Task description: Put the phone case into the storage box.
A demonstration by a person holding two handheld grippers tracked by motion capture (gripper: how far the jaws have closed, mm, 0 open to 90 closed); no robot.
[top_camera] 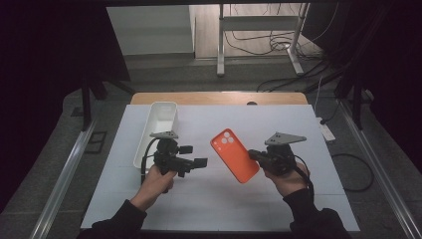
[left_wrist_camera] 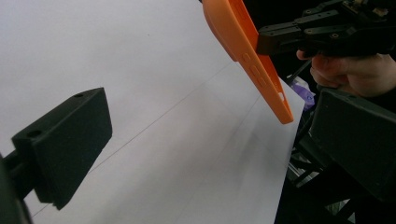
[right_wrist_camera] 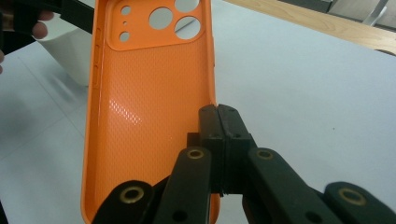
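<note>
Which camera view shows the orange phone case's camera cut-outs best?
The right gripper view: the orange phone case faces the lens, its inside and round cut-outs clear, with the right gripper shut on its edge. The high view shows its back, small; the left gripper view shows its side edge.

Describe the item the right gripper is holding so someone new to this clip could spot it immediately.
On the white table, right of the white bin, the right gripper pinches the edge of an orange phone case, lifted and tilted. It is the only orange thing, with round camera cutouts at its far end.
</note>
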